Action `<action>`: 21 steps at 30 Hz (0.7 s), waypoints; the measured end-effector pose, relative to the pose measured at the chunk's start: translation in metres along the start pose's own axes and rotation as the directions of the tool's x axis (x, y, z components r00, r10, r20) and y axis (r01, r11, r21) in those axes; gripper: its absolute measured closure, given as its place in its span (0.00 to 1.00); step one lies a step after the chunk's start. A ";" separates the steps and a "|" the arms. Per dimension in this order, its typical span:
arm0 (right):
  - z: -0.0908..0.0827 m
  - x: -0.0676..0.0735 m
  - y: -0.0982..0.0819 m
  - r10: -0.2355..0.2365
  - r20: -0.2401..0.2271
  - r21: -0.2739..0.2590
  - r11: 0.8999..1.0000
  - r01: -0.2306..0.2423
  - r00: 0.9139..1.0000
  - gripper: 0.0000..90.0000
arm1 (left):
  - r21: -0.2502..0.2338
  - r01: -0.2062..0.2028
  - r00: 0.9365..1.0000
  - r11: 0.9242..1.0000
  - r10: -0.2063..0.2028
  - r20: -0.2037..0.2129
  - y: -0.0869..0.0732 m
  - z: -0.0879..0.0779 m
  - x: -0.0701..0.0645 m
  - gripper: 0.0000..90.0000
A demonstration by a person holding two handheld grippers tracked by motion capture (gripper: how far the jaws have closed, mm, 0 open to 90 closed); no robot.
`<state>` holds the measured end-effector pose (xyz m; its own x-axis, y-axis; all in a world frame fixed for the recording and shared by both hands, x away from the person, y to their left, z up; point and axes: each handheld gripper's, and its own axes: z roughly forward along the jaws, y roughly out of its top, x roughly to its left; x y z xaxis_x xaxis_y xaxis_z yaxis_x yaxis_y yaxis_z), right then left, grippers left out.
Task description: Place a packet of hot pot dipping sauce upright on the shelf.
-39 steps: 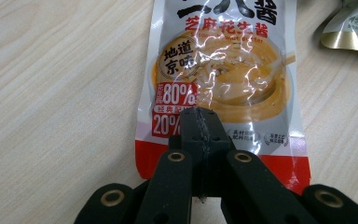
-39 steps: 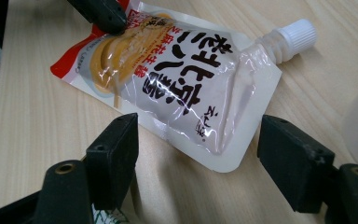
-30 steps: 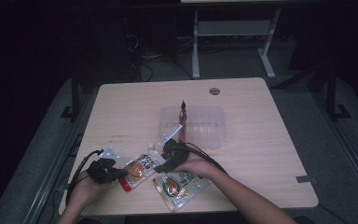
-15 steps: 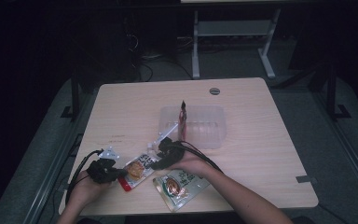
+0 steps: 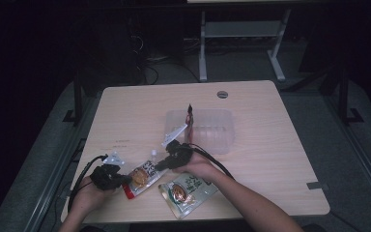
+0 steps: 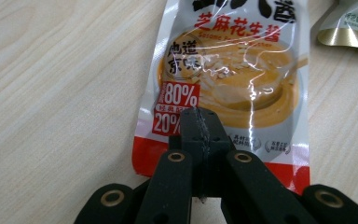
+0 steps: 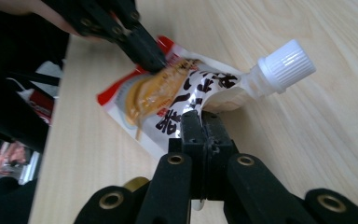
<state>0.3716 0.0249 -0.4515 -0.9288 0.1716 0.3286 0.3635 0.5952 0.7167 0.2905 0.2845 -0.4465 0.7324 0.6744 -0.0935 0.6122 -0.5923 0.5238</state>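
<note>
From my high view the room is very dim: the floor and background fall almost to black, and the surface [image 5: 125,116] is the one lit area, softly and evenly from above, with faint shadows. The picture is grainy and soft. My two gripper views are far brighter. Glare streaks cross the glossy sauce pouch [image 6: 233,79], and the near black jaws blur.

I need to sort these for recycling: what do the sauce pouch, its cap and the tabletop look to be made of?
Sauce pouch: glossy printed plastic film, judging by glare streaks and wrinkles. Cap: matte white ribbed plastic. Tabletop: pale wood-grain, probably laminate.
</note>
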 end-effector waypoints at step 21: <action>-0.067 0.021 0.007 -0.055 -0.092 -0.223 0.974 0.033 0.994 1.00 | -0.094 -0.065 0.997 0.993 0.069 0.036 0.041 0.004 -0.019 1.00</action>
<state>0.3596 -0.0203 -0.3985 -0.9367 0.0652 0.3440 0.3394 0.4105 0.8463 0.3027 0.2459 -0.4268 0.7830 0.6158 -0.0875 0.5323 -0.5907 0.6064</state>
